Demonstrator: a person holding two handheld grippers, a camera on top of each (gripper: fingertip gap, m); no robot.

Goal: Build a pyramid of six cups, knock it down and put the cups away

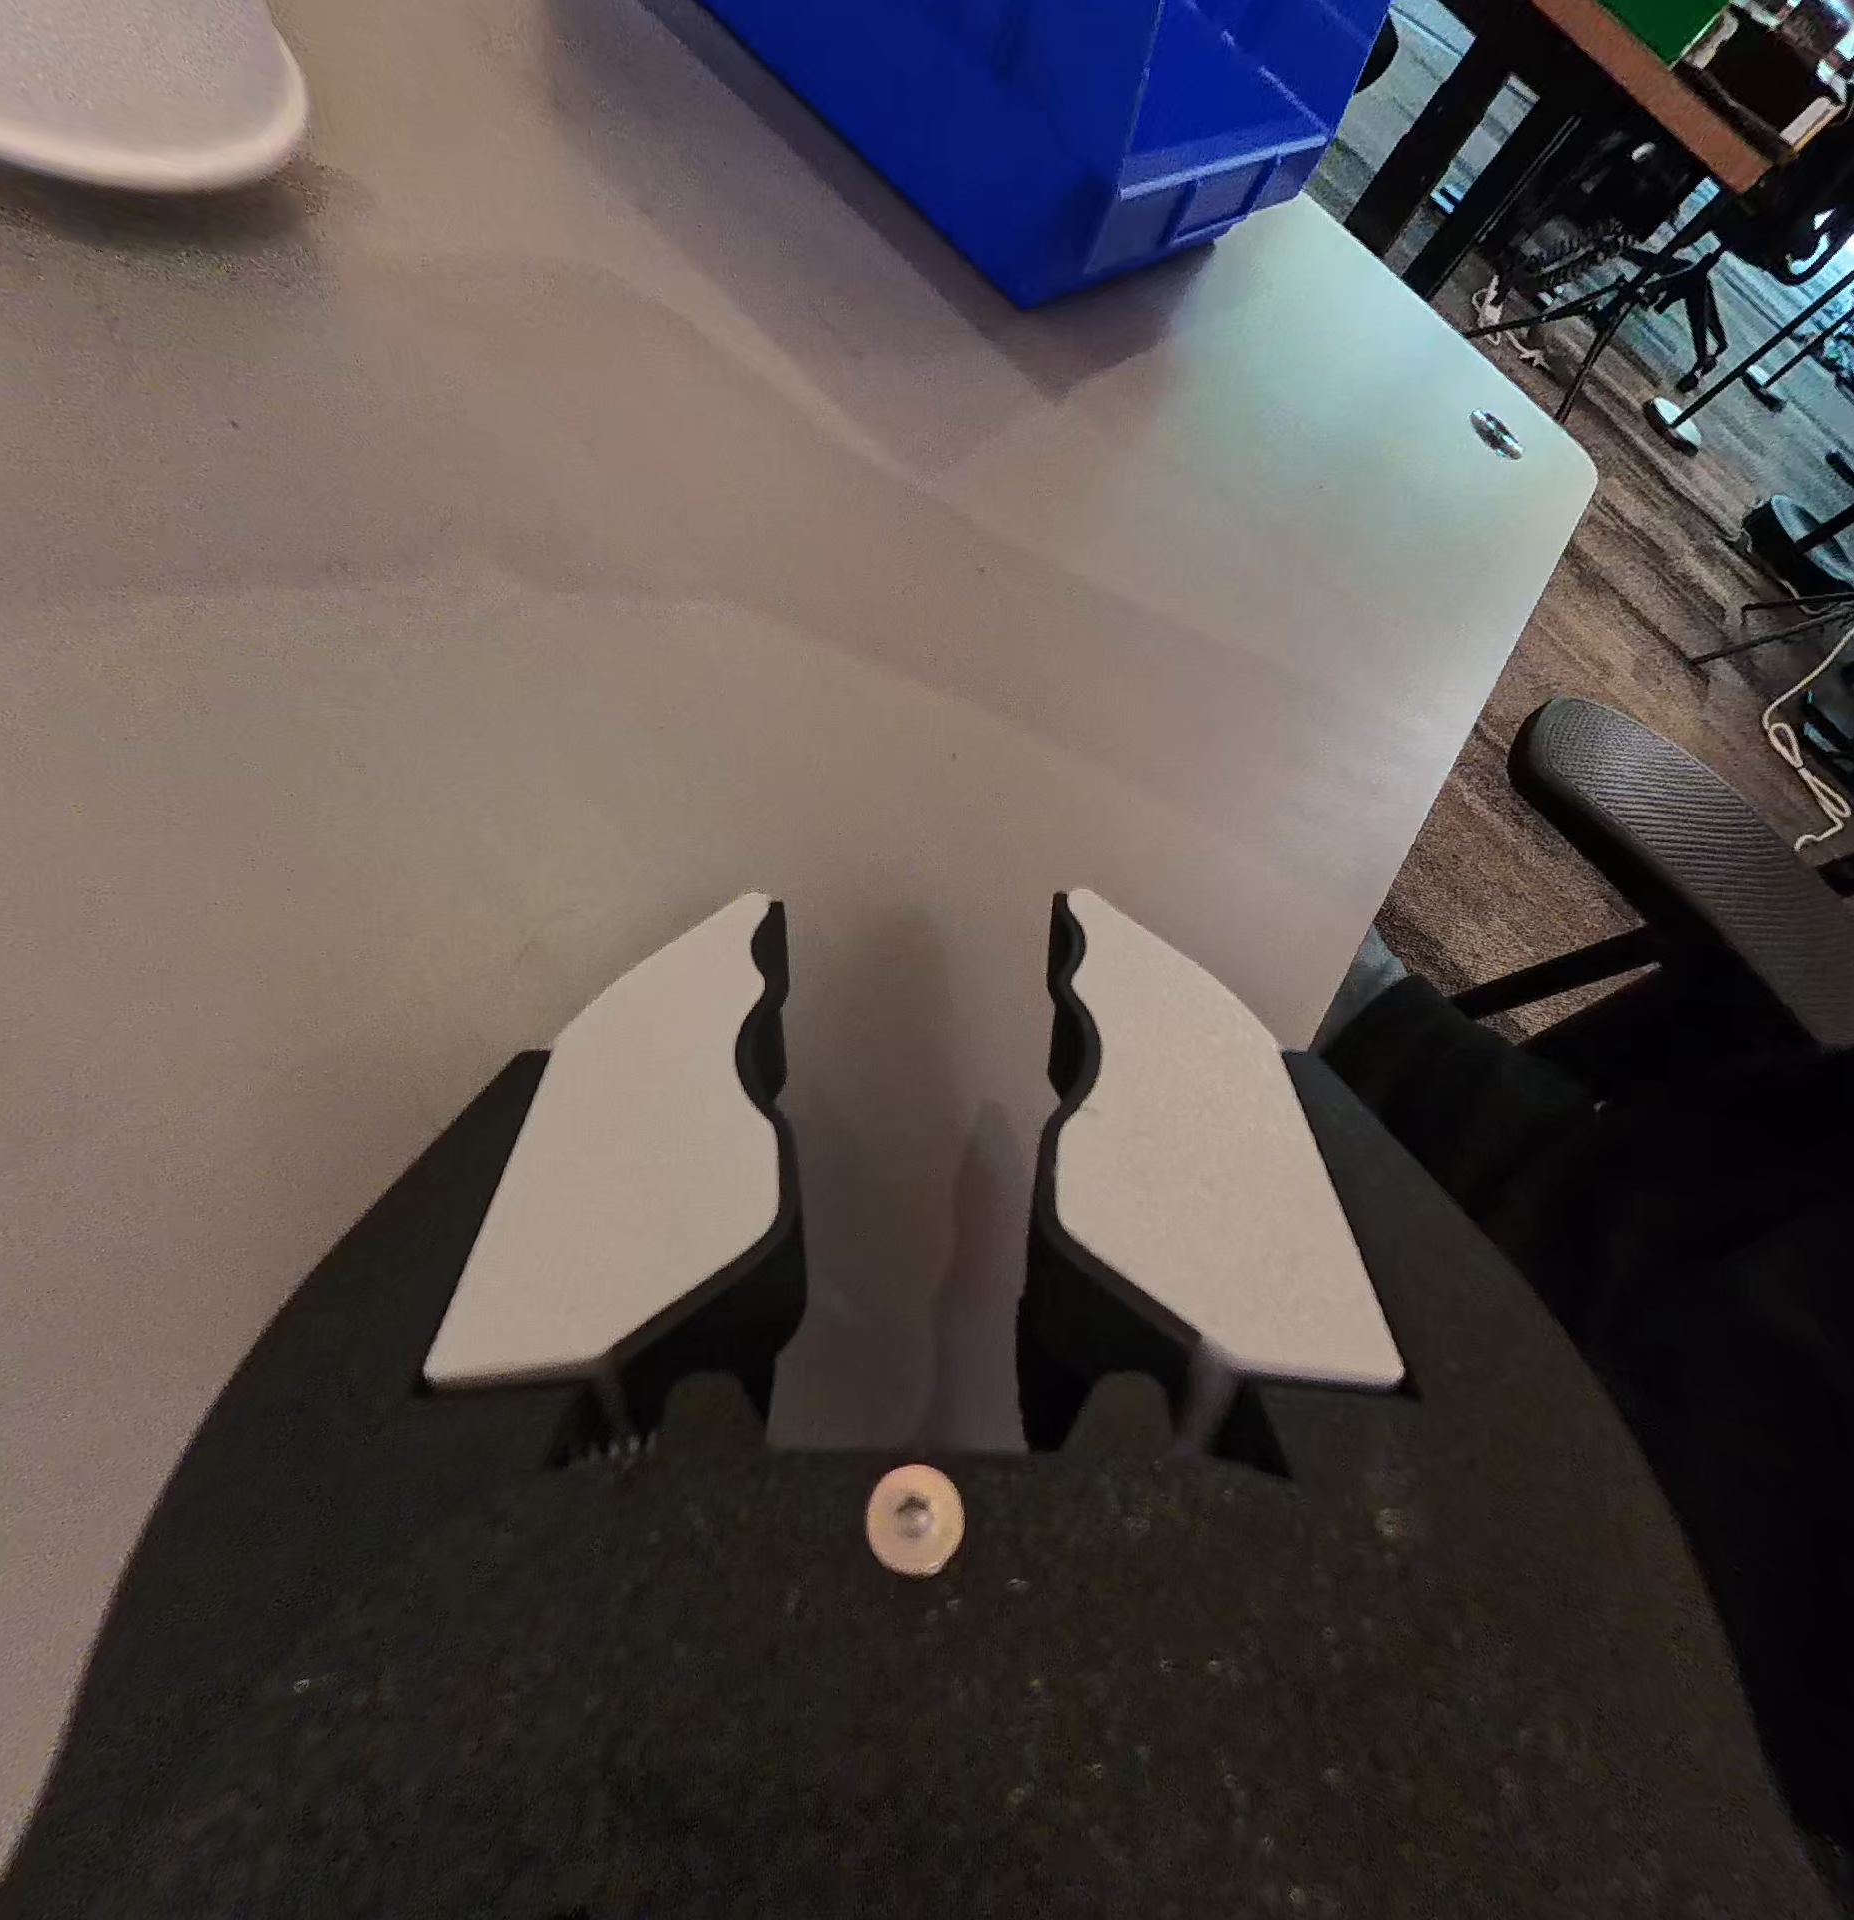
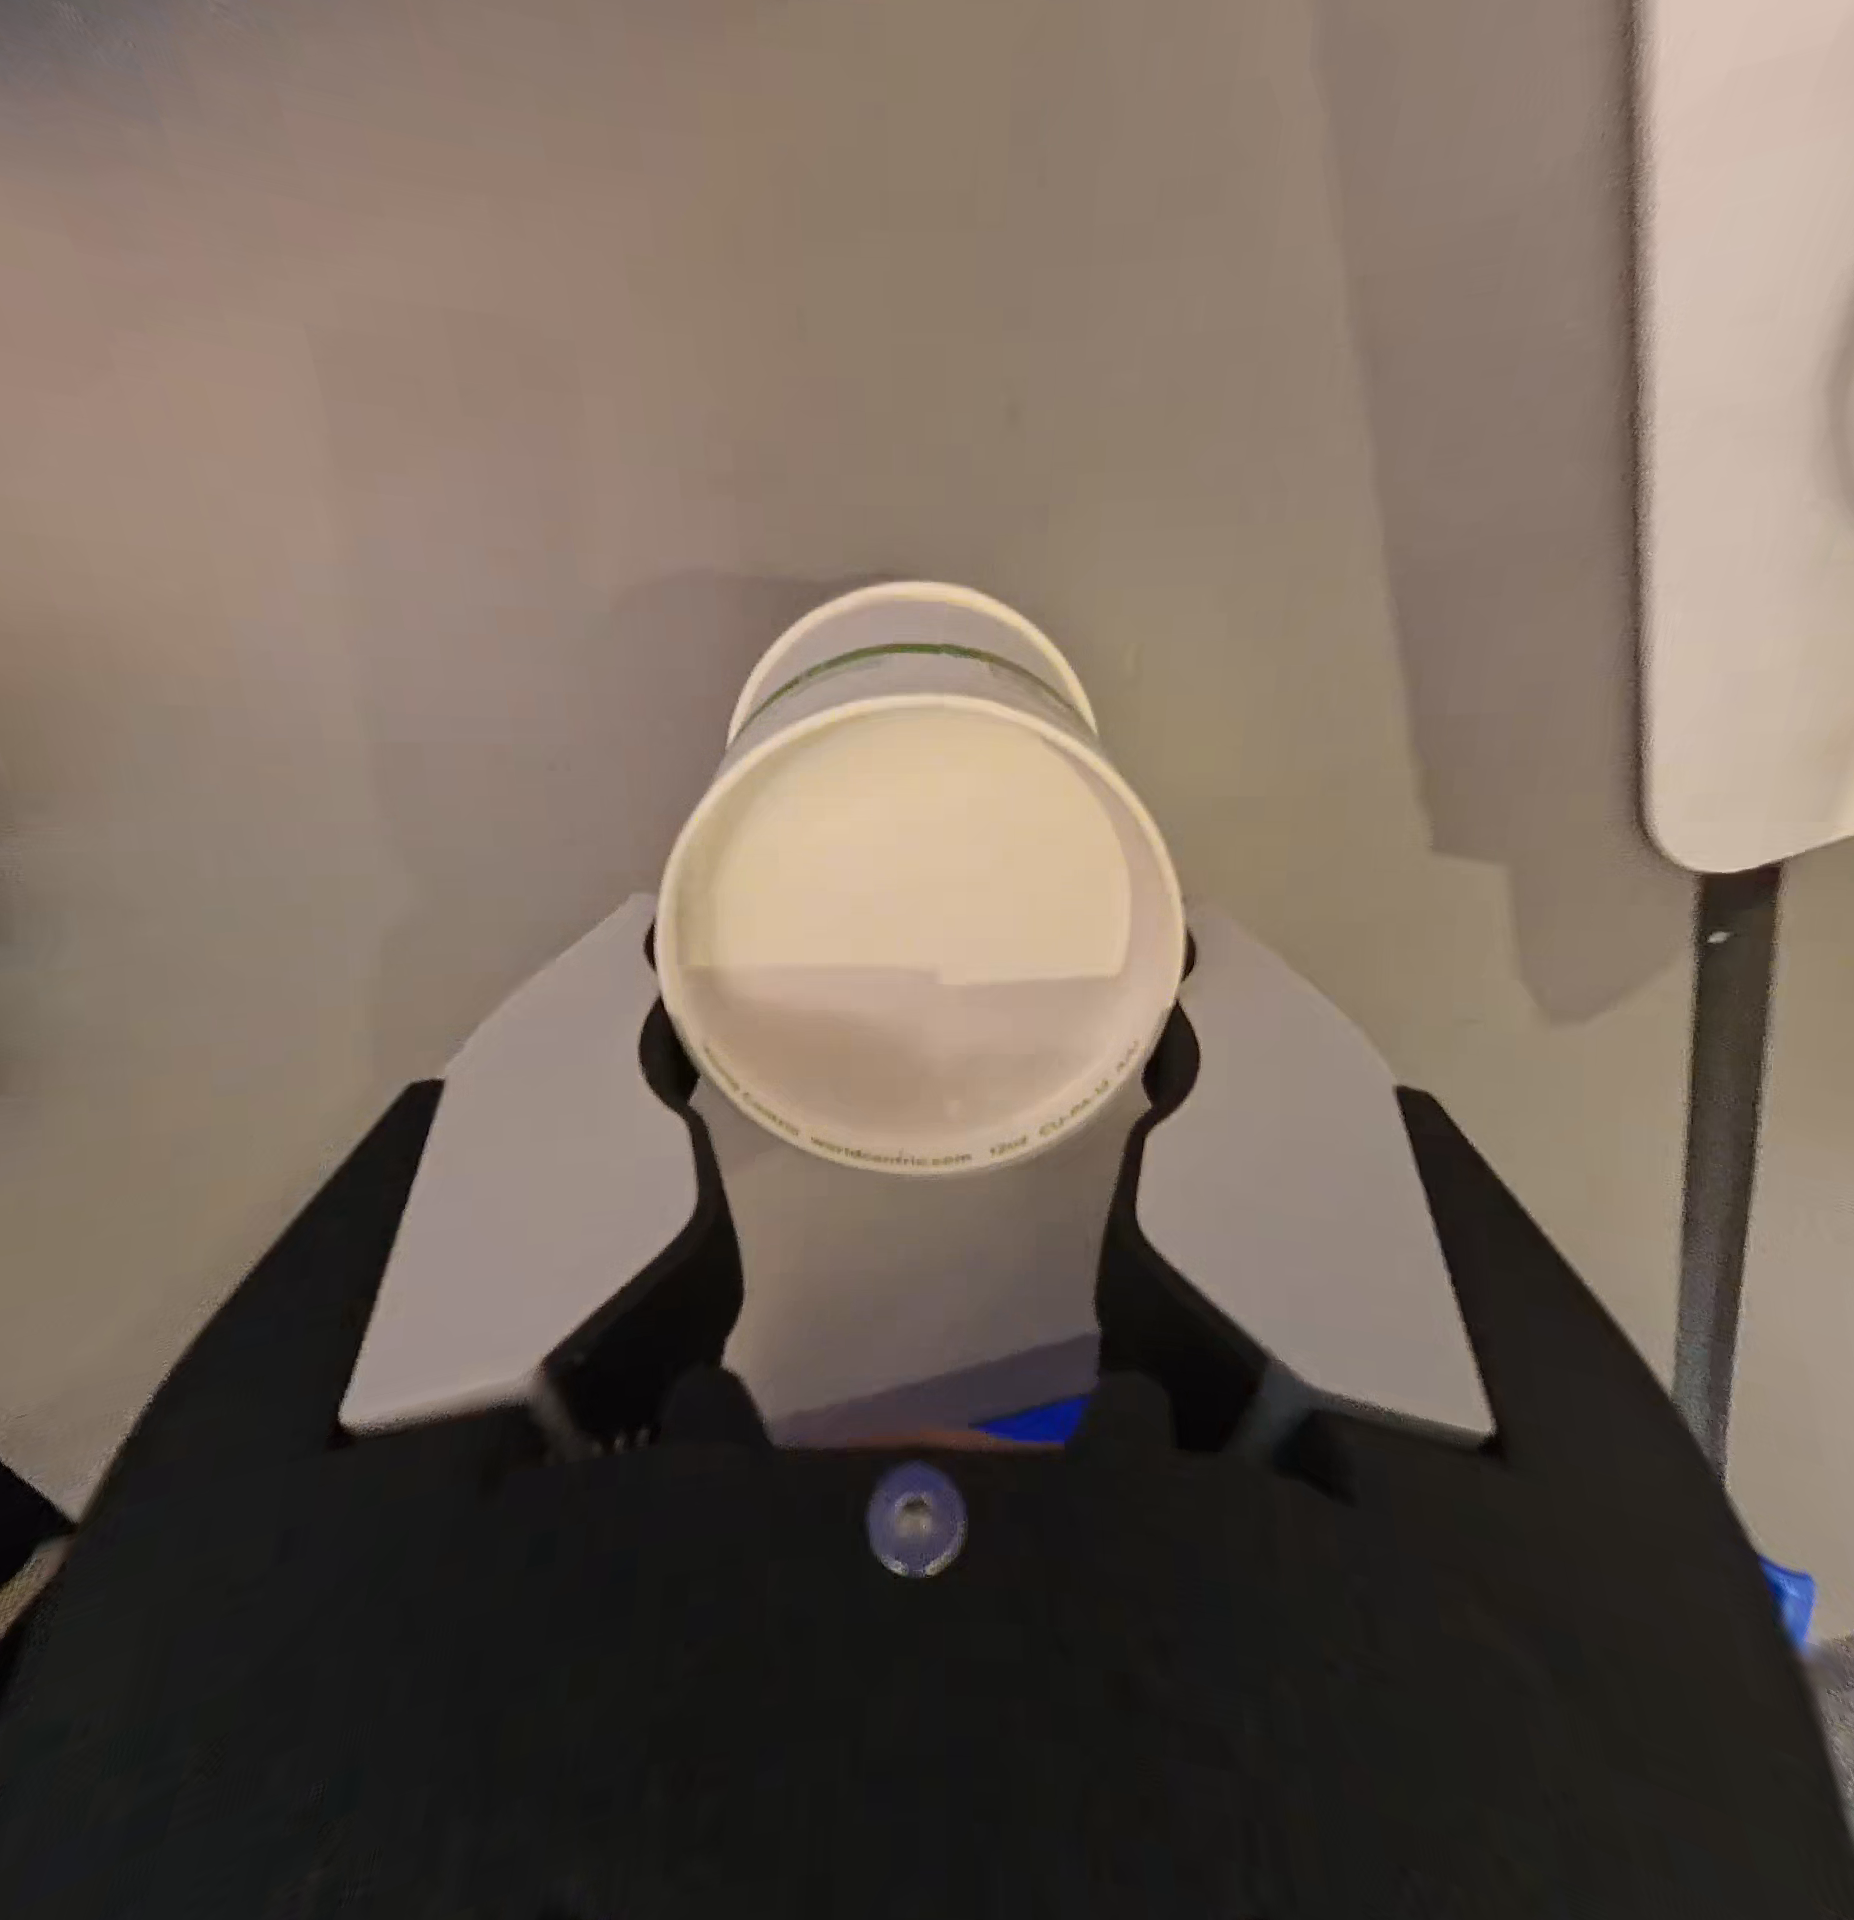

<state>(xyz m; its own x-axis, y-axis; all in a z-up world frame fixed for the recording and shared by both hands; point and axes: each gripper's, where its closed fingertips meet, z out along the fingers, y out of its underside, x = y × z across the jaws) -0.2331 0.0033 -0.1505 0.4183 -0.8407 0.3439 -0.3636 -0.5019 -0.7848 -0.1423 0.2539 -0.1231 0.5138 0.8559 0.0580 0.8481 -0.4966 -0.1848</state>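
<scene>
The right gripper [image 2: 918, 997] clamps a white paper cup [image 2: 918, 925] between its two fingers [image 2: 549, 1174], the black pads pressing the cup's sides near its base. The cup points away from the camera, its closed bottom facing the lens and its wider rim farther off; a thin green line rings the wall near that rim (small print runs along the bottom edge). It is held up in front of a plain grey wall [image 2: 487, 364], touching nothing but the pads. A white panel [image 2: 1754, 468] stands at the right edge of that view, with a dark upright post [image 2: 1723, 1143] below it.

The left gripper [image 1: 915, 935] hangs over the grey table [image 1: 435, 623] with its fingers partly apart and nothing between them; bare tabletop shows through the gap. A blue plastic bin [image 1: 1058, 135] sits toward the table's far edge, near the far right corner. A blurred white object [image 1: 144, 94] lies at the far left of the table, too unclear to identify. A black office chair [image 1: 1692, 862] stands on the floor just off the table's right edge.
</scene>
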